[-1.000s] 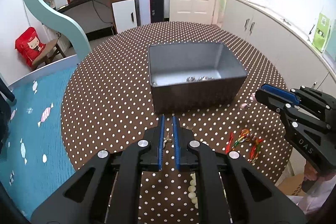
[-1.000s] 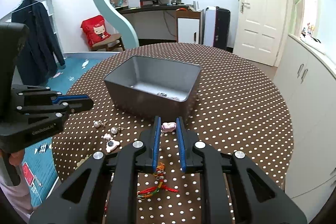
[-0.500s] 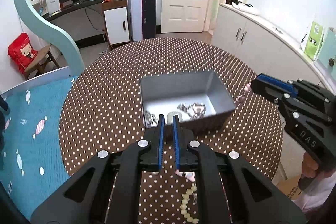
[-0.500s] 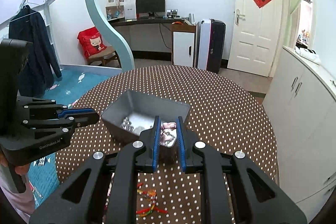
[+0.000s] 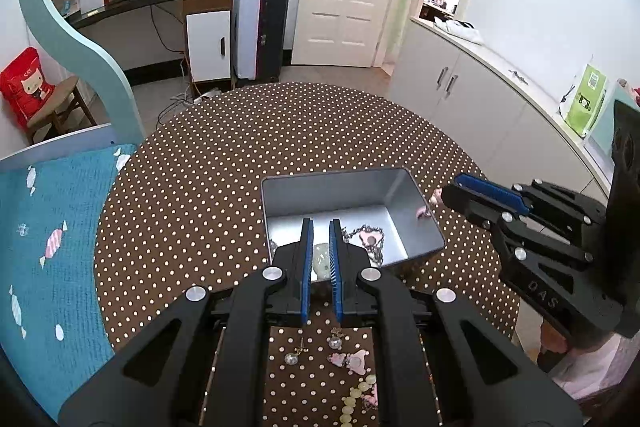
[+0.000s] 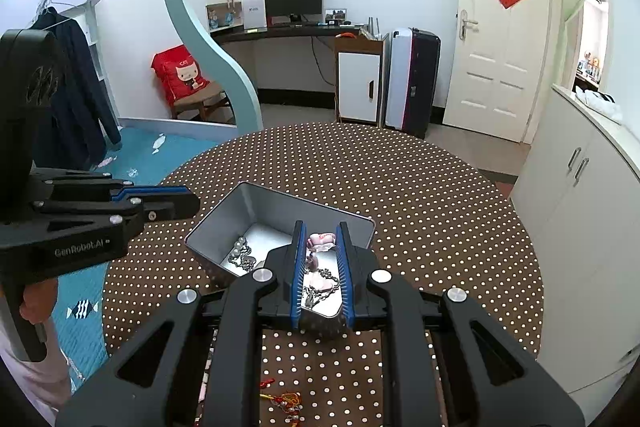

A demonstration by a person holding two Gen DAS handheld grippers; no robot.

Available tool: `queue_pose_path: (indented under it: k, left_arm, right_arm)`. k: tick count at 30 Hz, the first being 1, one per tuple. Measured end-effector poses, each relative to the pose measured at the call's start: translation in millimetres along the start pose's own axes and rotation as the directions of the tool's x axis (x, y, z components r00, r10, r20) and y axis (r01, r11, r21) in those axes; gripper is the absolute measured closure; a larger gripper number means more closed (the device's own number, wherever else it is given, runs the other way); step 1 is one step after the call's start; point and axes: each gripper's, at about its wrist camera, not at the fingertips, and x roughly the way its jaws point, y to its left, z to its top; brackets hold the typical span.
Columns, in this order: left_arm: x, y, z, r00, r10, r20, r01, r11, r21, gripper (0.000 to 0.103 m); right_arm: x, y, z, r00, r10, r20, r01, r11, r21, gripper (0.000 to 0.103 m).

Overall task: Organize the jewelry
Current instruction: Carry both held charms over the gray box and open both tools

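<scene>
While both grippers hover over the grey tin point(image 5: 352, 195), each seems to carry a piece for it. The right gripper point(image 6: 322, 233) has its jaws drawn close on a small pink ornament point(image 6: 320, 241) pinched at the tips, directly above the tin's open mouth; the same piece shows in the left view as a pink speck at the fingertips by the tin's right rim. The left gripper point(image 5: 319, 227) has its jaws brought together as far as they go. Nothing can be made out between the tips, and whether a fine earring is nipped there the view does not settle.

Done so far, judged from the tin's floor: a silver chain with a pink heart pendant point(image 5: 370, 239), a pale round stone point(image 5: 320, 255), and a beaded silver strand point(image 6: 240, 255) already lie inside.

Left to do: on the dotted tablecloth point(image 5: 200, 187) near the person, below the left gripper, sit two small drop earrings point(image 5: 298, 355), a pink bow-shaped piece point(image 5: 352, 361) and a strand of pale beads point(image 5: 356, 399). Below the right gripper lies a red and yellow knotted cord charm point(image 6: 286, 401).

Reckoning: roughly half sorted, with one drop pending and at least four pieces still outside the tin.
</scene>
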Motion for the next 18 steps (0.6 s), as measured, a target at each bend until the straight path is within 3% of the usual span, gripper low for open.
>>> queue_pose_path:
  k: [4, 7, 12, 15, 18]
  left_arm:
    - [-6, 3, -25, 1.000, 0.008, -0.020, -0.007, 0.999, 0.049, 0.091]
    - [-2, 6, -52, 0.997, 0.013, -0.078, -0.008, 0.998, 0.066, 0.070]
    - [27, 11, -85, 0.982, 0.053, -0.179, -0.042, 0.997, 0.064, 0.070]
    - [45, 13, -97, 0.974, 0.036, -0.224, -0.024, 0.998, 0.059, 0.071]
    - [46, 13, -100, 0.977, 0.070, -0.204, -0.055, 0.995, 0.079, 0.086]
  right_arm:
    - [-3, 1, -2, 1.000, 0.003, -0.001, -0.003, 1.000, 0.000, 0.089]
    - [-10, 8, -5, 1.000, 0.011, 0.010, -0.011, 1.000, -0.018, 0.089]
    - [-20, 15, -11, 0.999, 0.024, 0.028, -0.023, 0.999, -0.037, 0.089]
    - [-23, 21, -14, 0.999, 0.031, 0.027, -0.029, 0.998, -0.056, 0.089]
    - [-23, 24, -17, 0.999, 0.026, 0.025, -0.024, 0.998, -0.064, 0.089]
